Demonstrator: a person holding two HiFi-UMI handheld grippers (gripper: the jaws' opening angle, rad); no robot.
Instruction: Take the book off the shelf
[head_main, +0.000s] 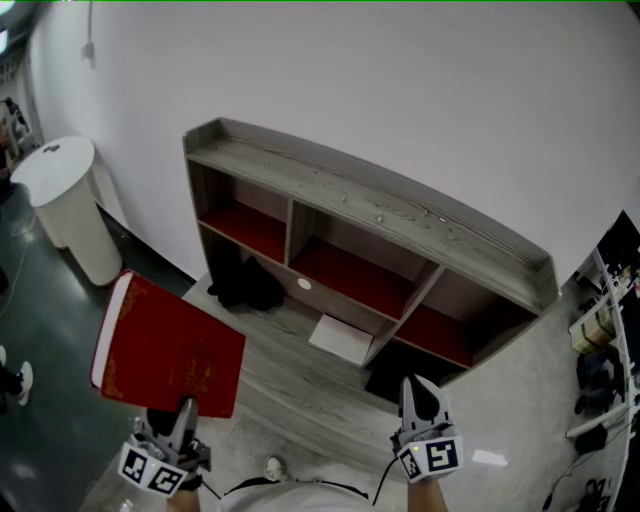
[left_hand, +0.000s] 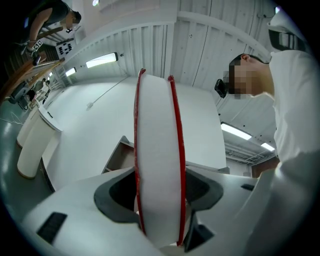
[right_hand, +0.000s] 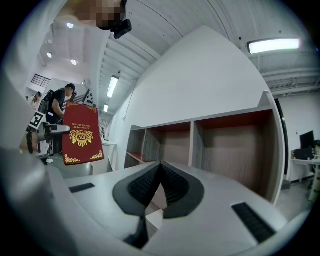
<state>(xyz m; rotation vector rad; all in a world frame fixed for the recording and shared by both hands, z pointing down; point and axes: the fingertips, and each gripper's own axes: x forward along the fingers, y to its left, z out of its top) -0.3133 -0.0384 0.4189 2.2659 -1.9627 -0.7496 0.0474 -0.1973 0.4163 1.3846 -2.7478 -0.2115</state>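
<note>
The grey wood-grain shelf unit with three red-floored compartments (head_main: 370, 205) stands against a white wall, and all three compartments appear empty. The dark red hardcover book with gold ornament on its cover (head_main: 165, 355) is off the shelf unit, out to its left front and held in the air. The left gripper (head_main: 185, 415) clamps the book's lower edge; its two fingers press on the red covers from either side, with the white page block between them. The right gripper (head_main: 420, 390) hangs in front of the shelf unit's right compartment, its black ribbed pads closed together on nothing. A white sheet of paper (head_main: 342, 338) and a crumpled black object (head_main: 245, 285) lie just in front of the shelf unit. A white cylindrical bin (head_main: 70, 205) stands to the shelf unit's left.
</note>
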